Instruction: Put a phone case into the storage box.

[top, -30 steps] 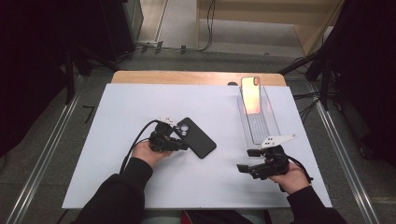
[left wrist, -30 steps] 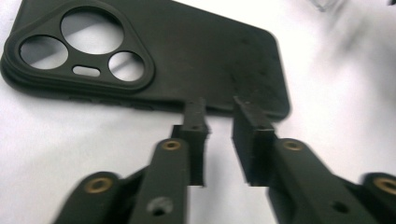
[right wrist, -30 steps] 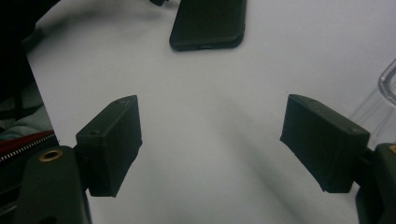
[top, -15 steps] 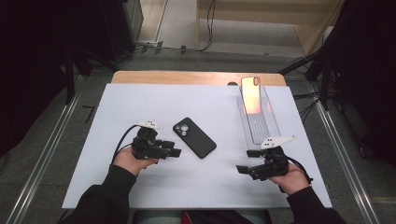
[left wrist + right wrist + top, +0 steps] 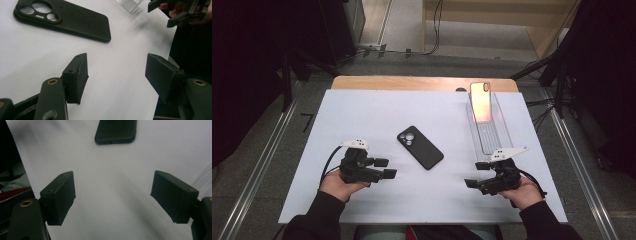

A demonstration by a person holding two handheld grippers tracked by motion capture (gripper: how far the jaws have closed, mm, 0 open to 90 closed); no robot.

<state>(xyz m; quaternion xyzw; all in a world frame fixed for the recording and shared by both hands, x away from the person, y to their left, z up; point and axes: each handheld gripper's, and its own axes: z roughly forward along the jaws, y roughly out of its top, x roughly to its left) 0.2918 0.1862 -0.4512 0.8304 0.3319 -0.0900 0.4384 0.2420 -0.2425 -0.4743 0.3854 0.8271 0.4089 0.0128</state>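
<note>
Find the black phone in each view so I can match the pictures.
High view: phone at centre.
Left gripper view: top left, camera holes leftmost.
Right gripper view: top centre, cut by the edge.
Shared landmark: the white mat under it.

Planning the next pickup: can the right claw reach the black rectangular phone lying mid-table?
Probably yes: just bare white tabletop lies between the right claw and the black rectangular phone, and its jaws stand apart, empty.
</note>
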